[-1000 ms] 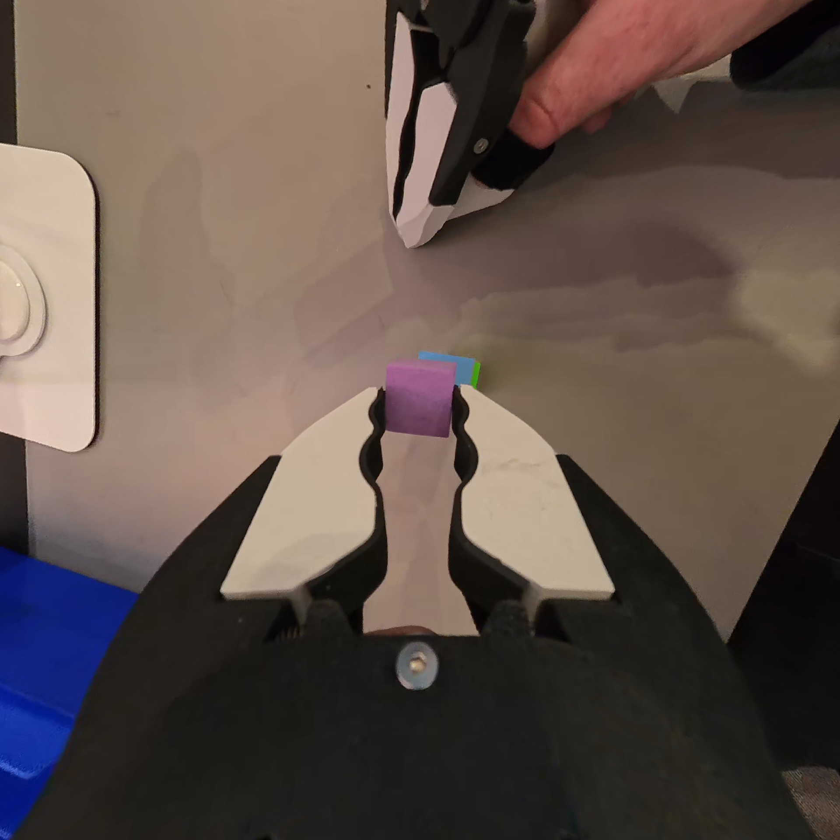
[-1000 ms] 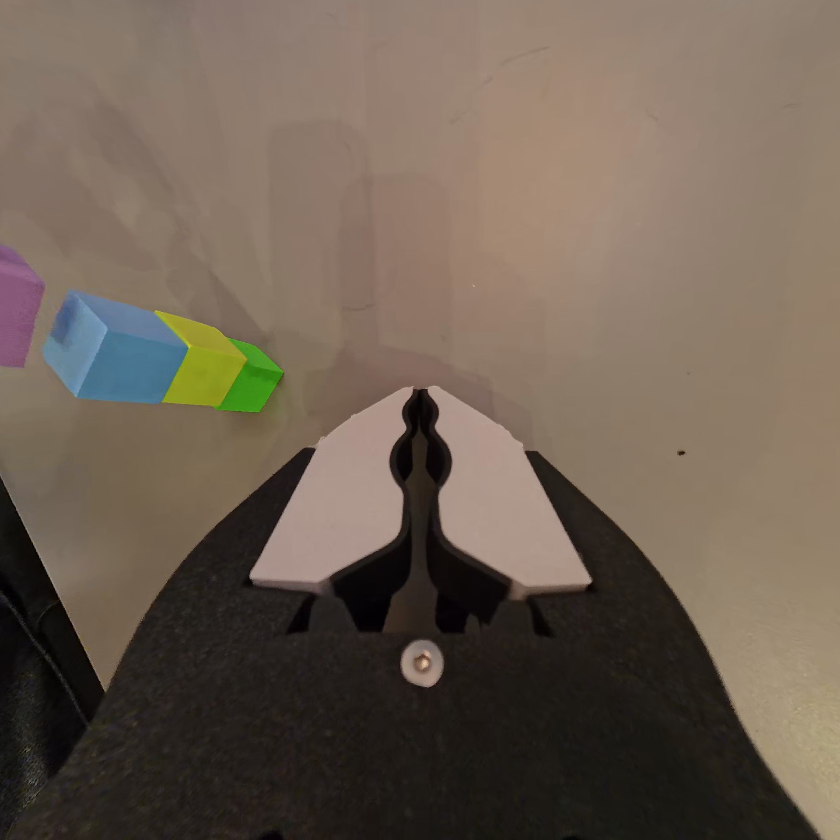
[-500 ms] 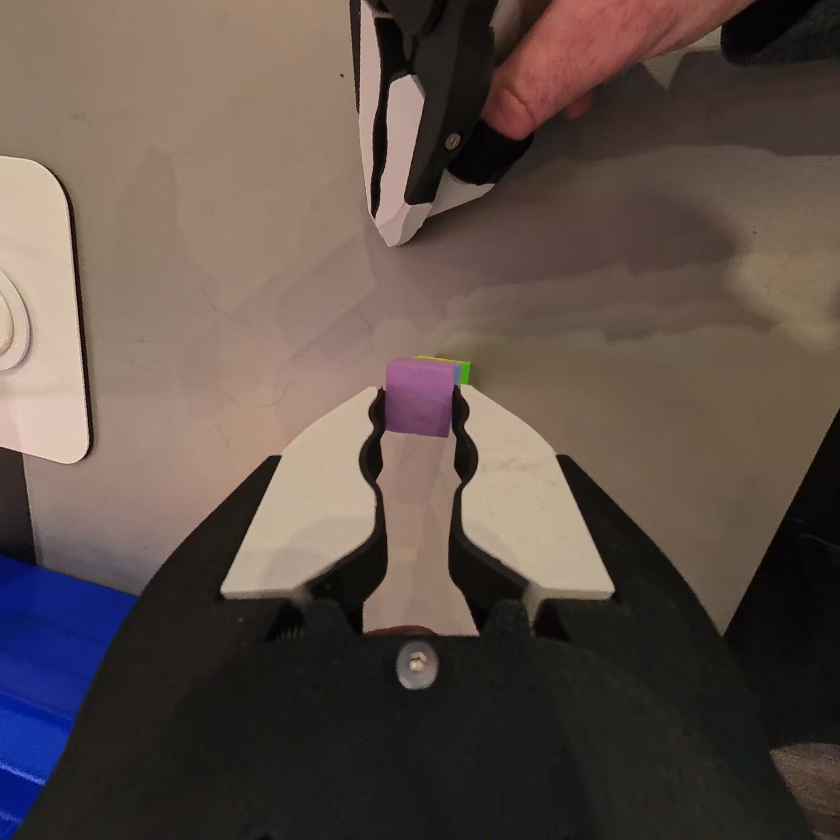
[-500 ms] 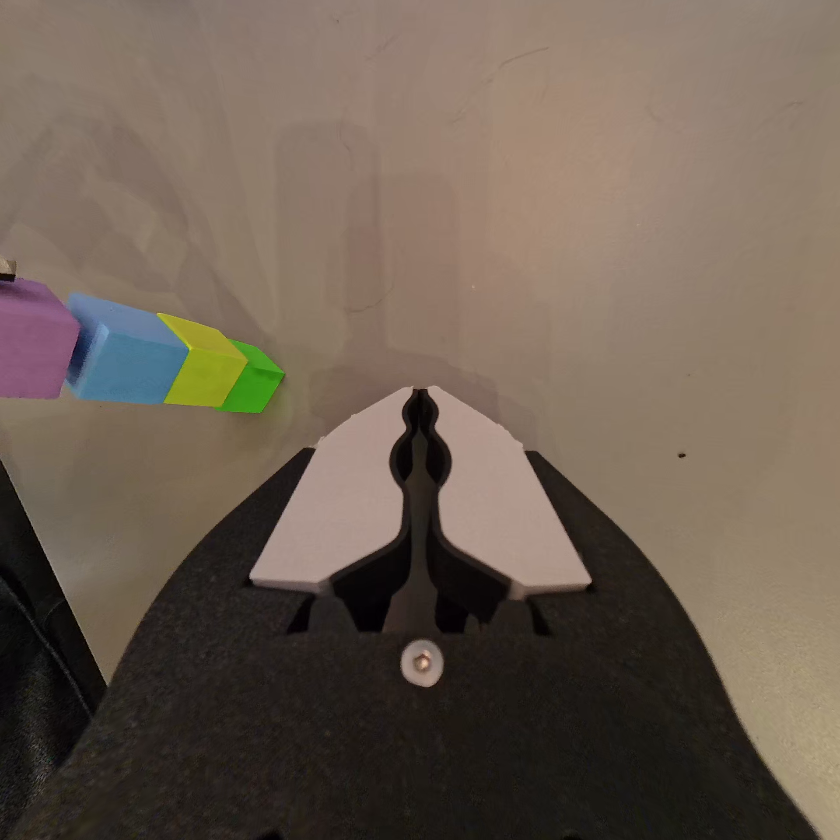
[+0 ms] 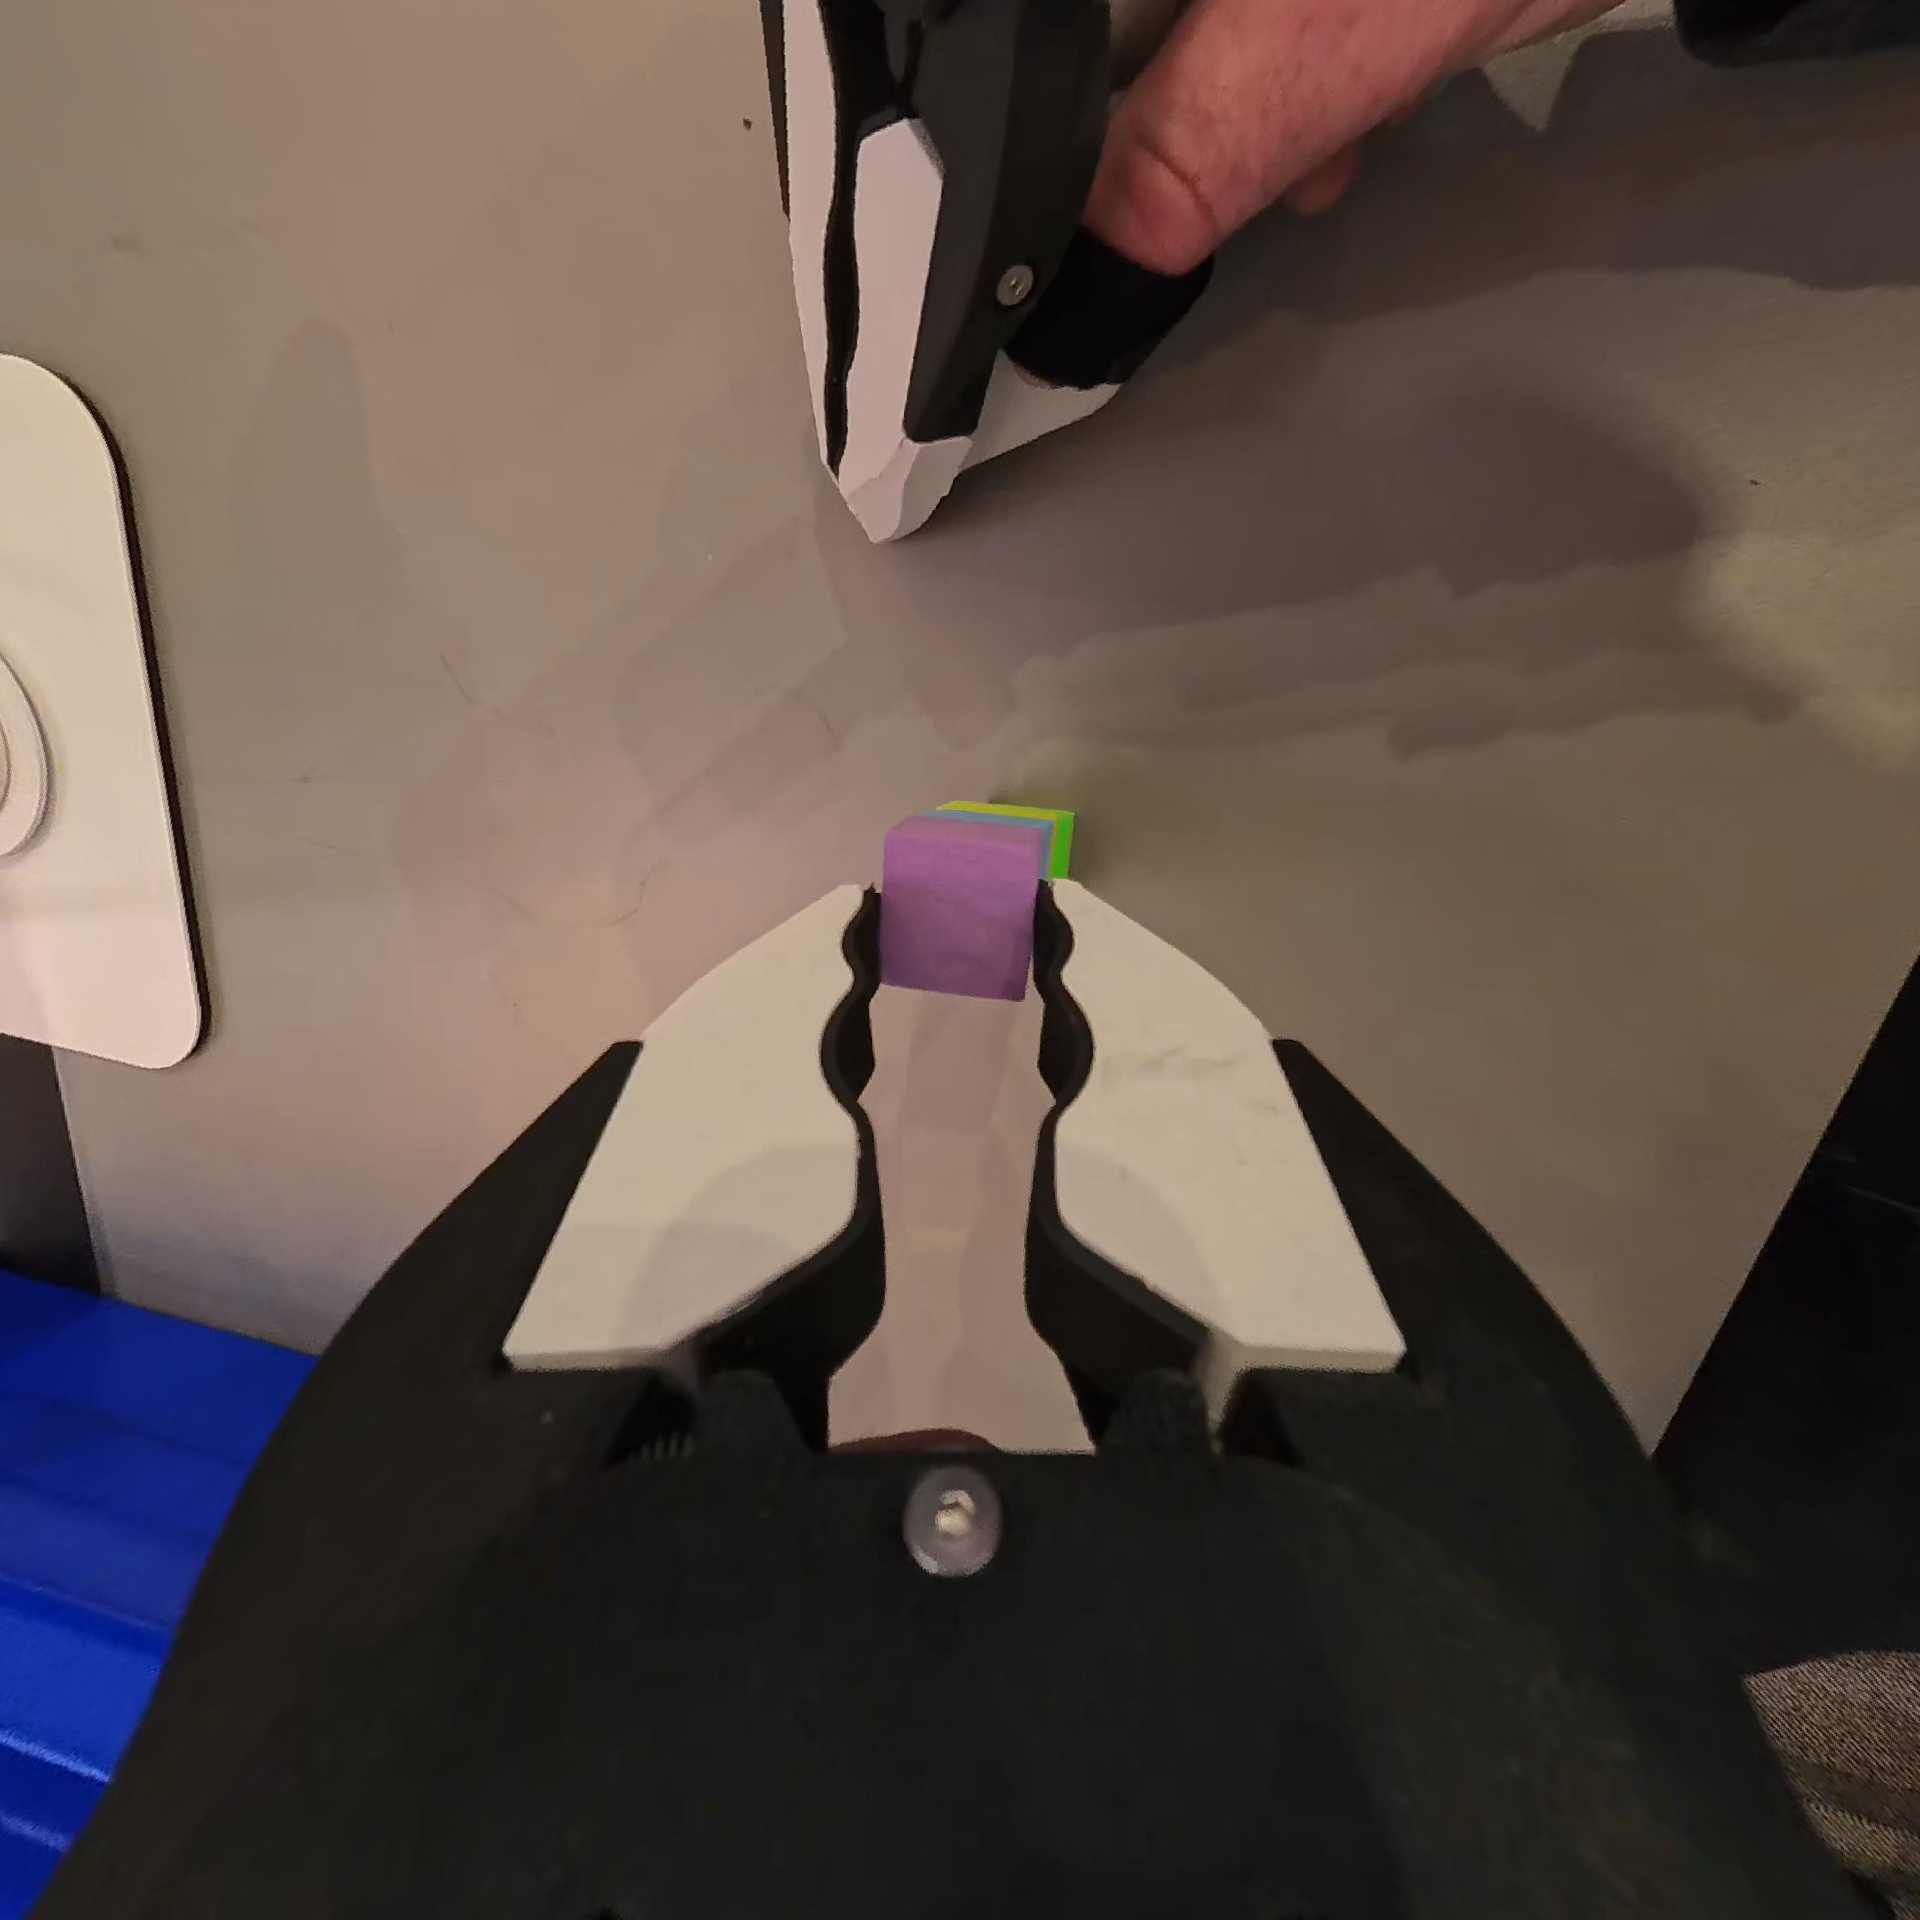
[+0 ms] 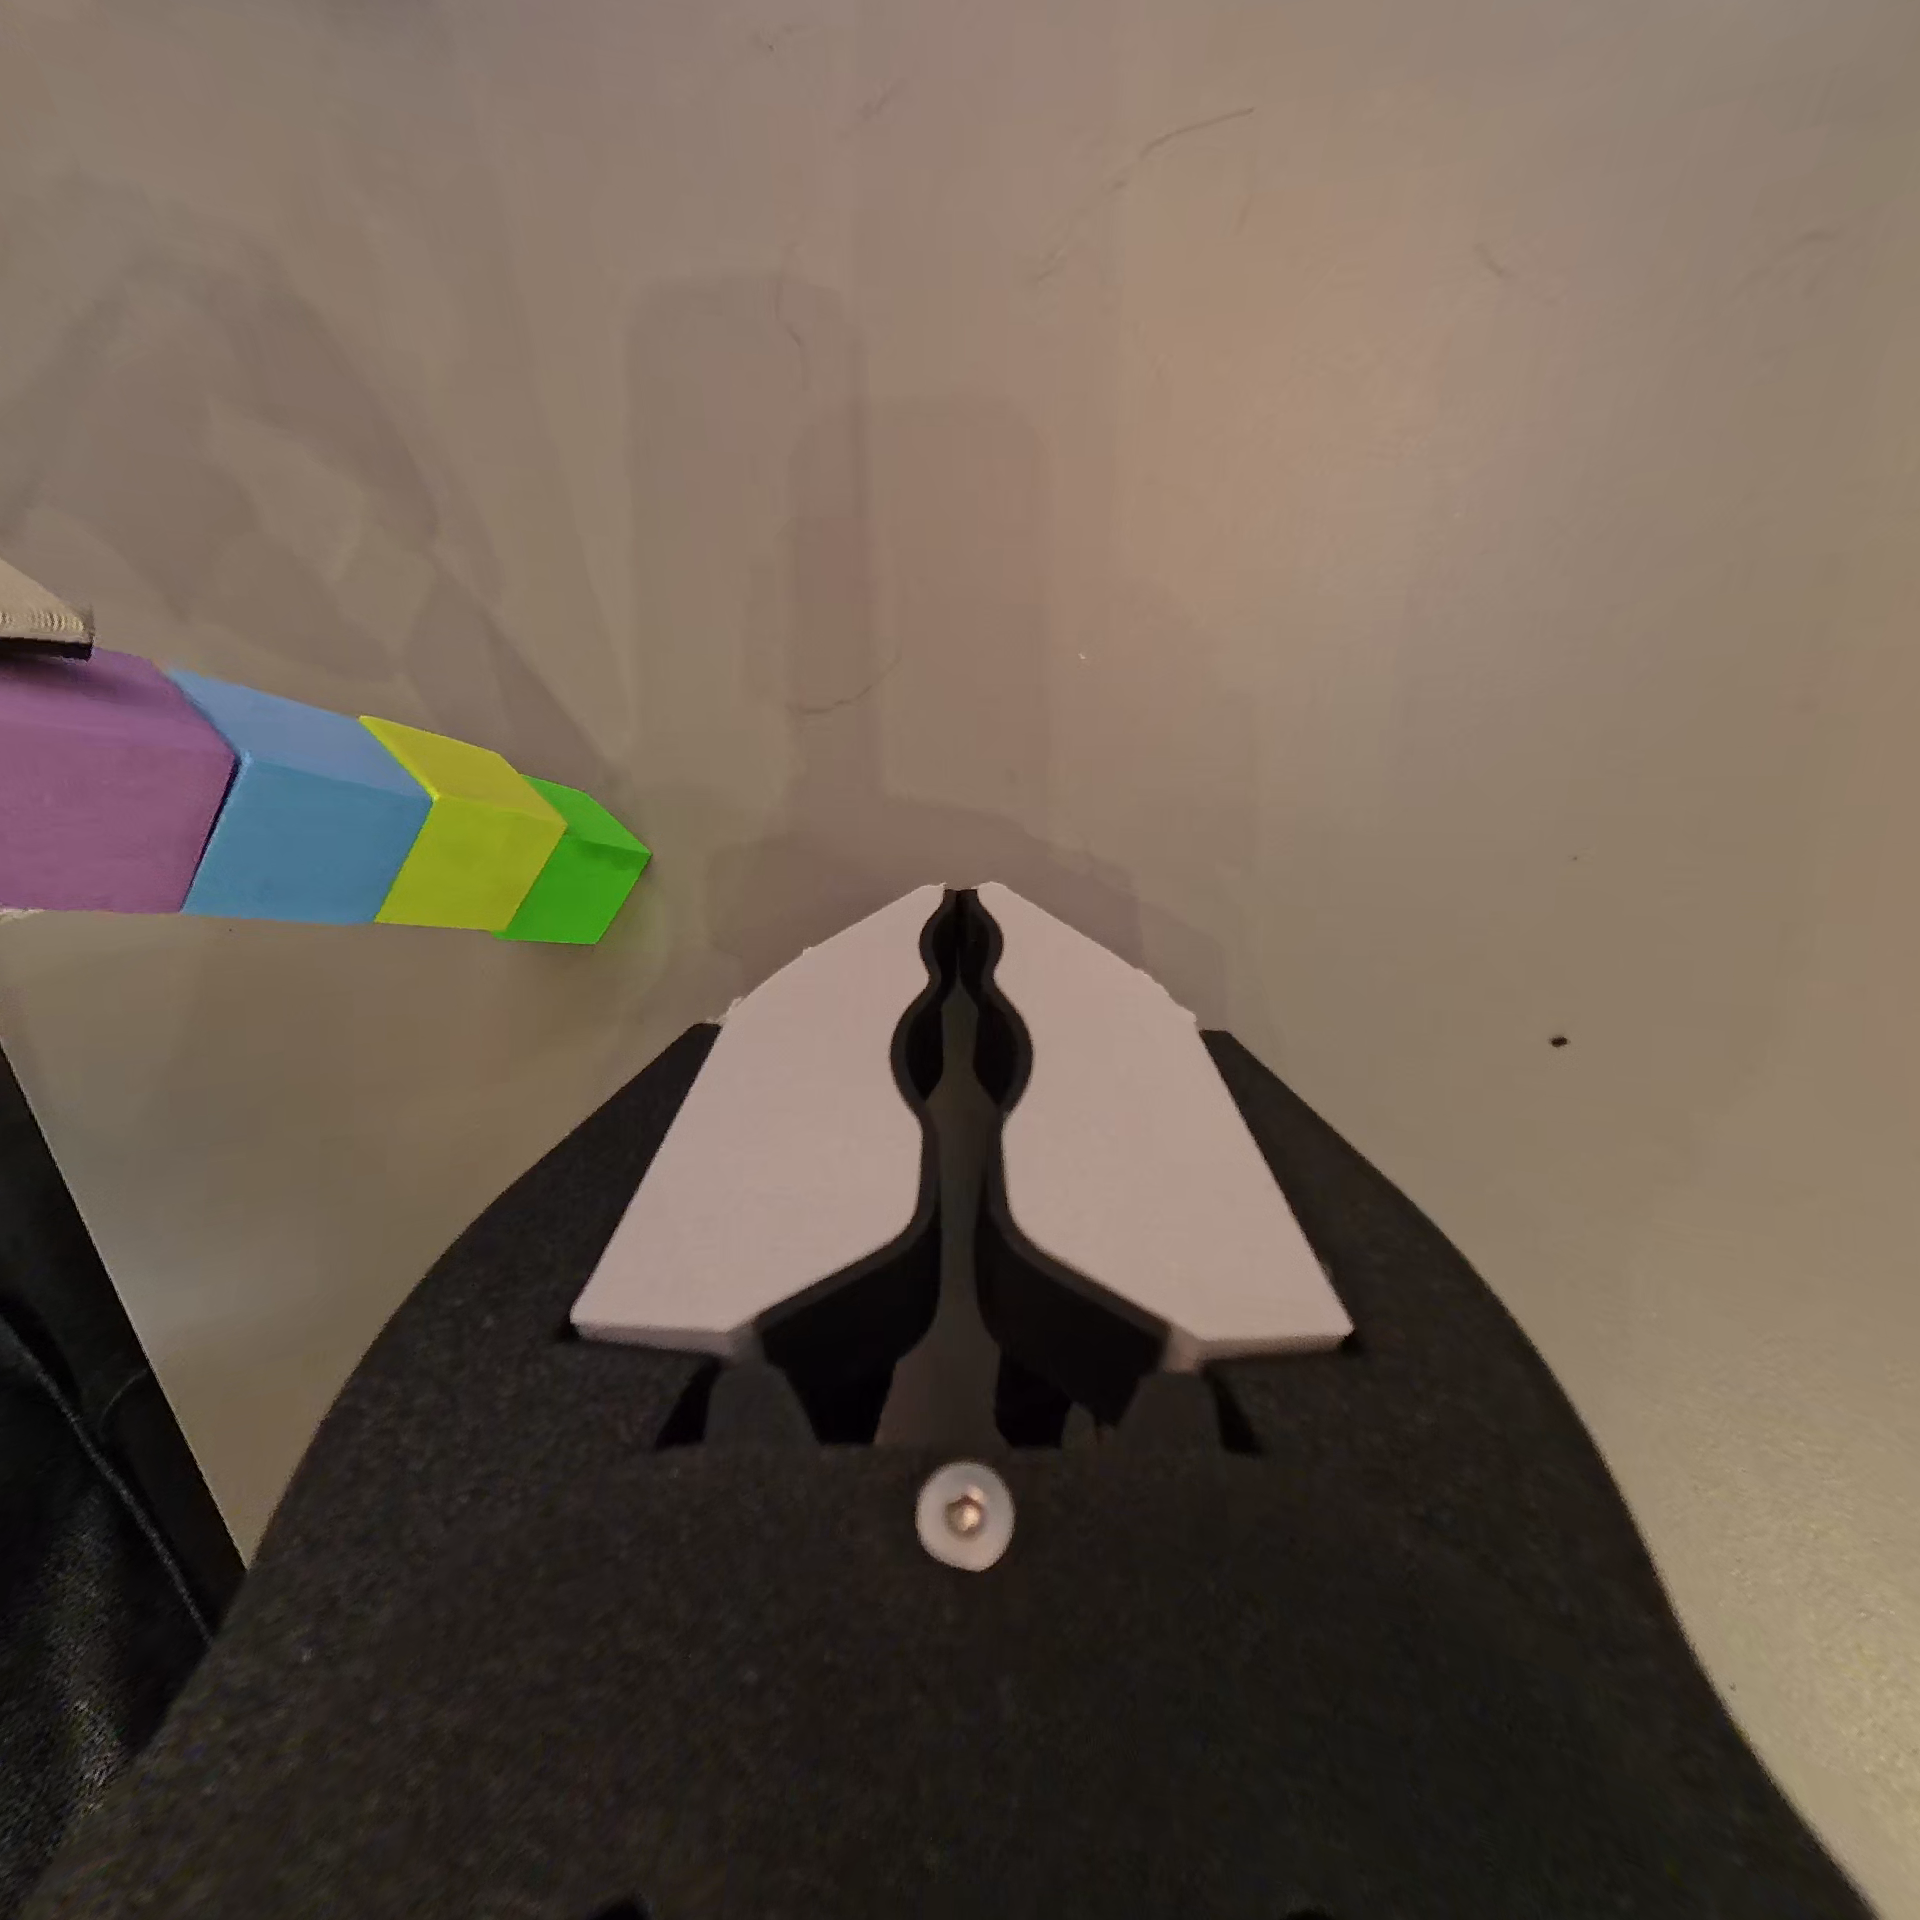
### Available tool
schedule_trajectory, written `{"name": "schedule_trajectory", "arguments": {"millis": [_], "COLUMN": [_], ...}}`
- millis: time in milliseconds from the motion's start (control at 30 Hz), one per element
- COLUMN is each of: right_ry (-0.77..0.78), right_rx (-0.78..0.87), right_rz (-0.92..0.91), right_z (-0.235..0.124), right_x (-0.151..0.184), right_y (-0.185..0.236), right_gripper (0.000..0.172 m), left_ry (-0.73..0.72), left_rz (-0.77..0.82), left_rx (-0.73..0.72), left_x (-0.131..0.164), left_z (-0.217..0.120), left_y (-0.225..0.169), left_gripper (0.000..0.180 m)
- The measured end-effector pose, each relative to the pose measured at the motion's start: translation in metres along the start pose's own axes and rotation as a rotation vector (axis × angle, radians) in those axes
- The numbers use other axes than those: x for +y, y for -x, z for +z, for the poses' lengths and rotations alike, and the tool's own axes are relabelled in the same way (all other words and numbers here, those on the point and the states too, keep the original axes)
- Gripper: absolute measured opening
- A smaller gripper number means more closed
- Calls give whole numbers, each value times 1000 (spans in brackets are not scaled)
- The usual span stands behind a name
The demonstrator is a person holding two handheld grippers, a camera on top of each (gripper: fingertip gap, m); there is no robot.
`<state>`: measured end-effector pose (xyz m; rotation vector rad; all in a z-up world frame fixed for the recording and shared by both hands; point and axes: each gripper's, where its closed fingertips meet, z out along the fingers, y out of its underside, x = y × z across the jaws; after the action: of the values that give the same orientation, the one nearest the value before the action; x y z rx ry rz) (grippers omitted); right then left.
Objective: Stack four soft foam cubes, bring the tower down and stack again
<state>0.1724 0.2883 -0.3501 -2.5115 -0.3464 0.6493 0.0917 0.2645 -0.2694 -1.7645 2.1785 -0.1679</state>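
My left gripper [image 5: 956, 904] is shut on a purple foam cube [image 5: 961, 920], both pads pressing its sides. In the right wrist view the purple cube [image 6: 94, 790] sits against the top of a tower: blue cube [image 6: 312, 831], yellow-green cube [image 6: 468, 842] and green cube [image 6: 577, 883] at the bottom on the grey table [image 6: 1351, 520]. In the left wrist view only slivers of the blue cube [image 5: 997, 821] and the green cube [image 5: 1062, 842] show behind the purple one. My right gripper [image 6: 961, 894] is shut and empty, to the right of the tower; it also shows in the left wrist view [image 5: 883, 509], beyond the tower.
A white plate with a round part [image 5: 73, 727] lies at the table's left. A blue bin [image 5: 104, 1507] is at the lower left. A hand [image 5: 1226, 125] holds the right gripper. A dark edge [image 5: 1818, 1247] borders the table on the right.
My left gripper has brought the purple cube down over the tower until the gap to the blue cube closed. The grasp is unchanged. The right gripper stays shut and has hardly moved.
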Motion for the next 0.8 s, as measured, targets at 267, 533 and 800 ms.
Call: {"name": "schedule_trajectory", "arguments": {"millis": [267, 533, 800], "right_ry": [1, 1, 2], "right_rx": [1, 0, 0], "right_rz": [-1, 0, 0], "right_z": [0, 0, 0], "right_x": [0, 0, 0], "right_y": [0, 0, 0], "right_gripper": [0, 0, 0], "left_ry": [7, 3, -35], "left_rz": [6, 4, -27], "left_rx": [14, 29, 4], "left_x": [0, 1, 4], "left_z": [1, 5, -6], "left_y": [-1, -4, 3], "left_gripper": [28, 39, 49]}}
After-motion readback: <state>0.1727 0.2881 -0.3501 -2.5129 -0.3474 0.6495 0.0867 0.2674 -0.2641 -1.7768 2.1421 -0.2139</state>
